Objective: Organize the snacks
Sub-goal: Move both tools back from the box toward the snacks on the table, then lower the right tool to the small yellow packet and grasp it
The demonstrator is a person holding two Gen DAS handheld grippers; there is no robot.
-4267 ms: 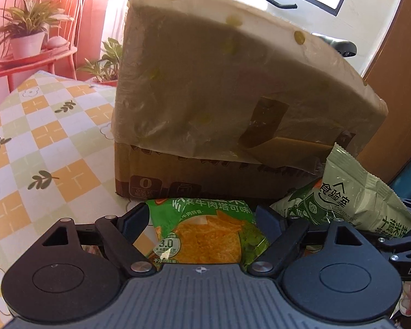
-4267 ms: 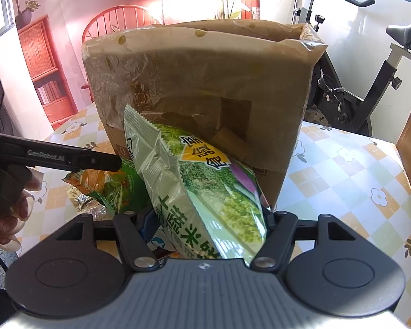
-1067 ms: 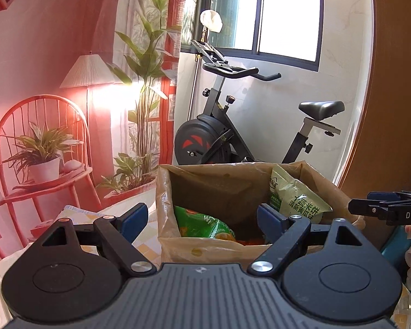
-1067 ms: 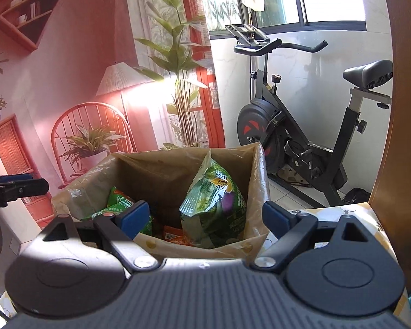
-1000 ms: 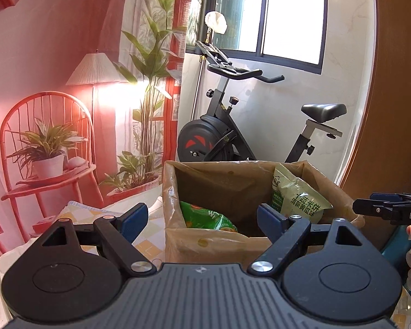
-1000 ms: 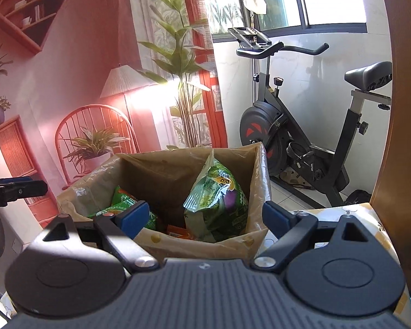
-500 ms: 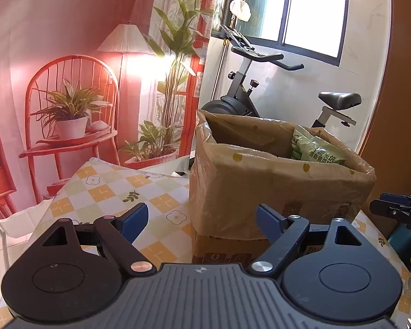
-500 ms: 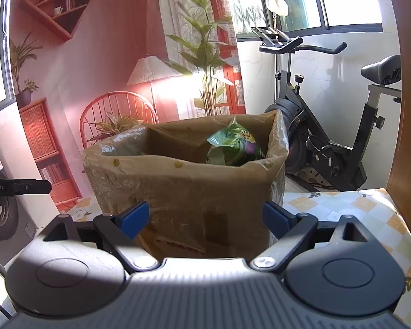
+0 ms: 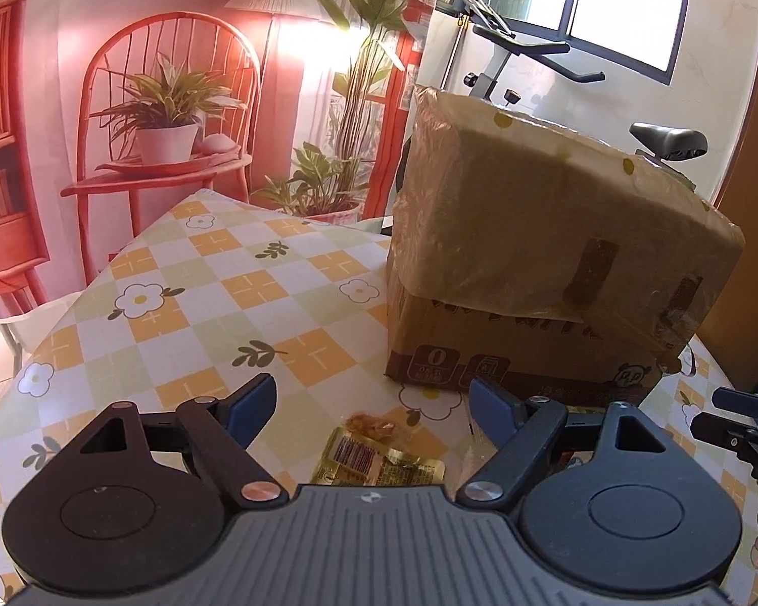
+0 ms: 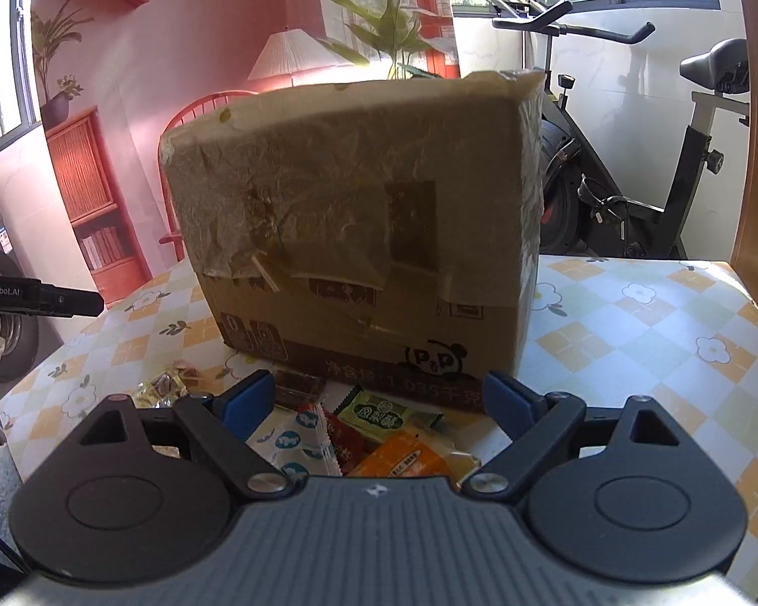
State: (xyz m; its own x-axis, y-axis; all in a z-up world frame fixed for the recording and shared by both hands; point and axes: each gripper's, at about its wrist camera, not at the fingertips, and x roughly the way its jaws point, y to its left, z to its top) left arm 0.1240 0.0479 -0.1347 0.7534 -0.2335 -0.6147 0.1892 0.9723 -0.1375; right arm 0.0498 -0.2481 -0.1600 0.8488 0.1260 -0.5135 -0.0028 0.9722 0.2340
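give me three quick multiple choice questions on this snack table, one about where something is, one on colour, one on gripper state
1. Where do the loose snack packets lie?
A. inside the box
B. on the table in front of the box
C. on the chair

2. What colour are the fingers' pads?
A. blue
B. red
C. white

3. How is the right gripper?
A. shut on a packet
B. open, holding nothing
C. out of view

Answers: 1 B, the packets lie on the table before the box. 2 A, the pads are blue. 3 B, the right gripper is spread wide above the packets.

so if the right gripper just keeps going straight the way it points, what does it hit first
Probably the cardboard box dead ahead; the right gripper is open, with small snack packets lying low between its fingers. Depth is unclear.
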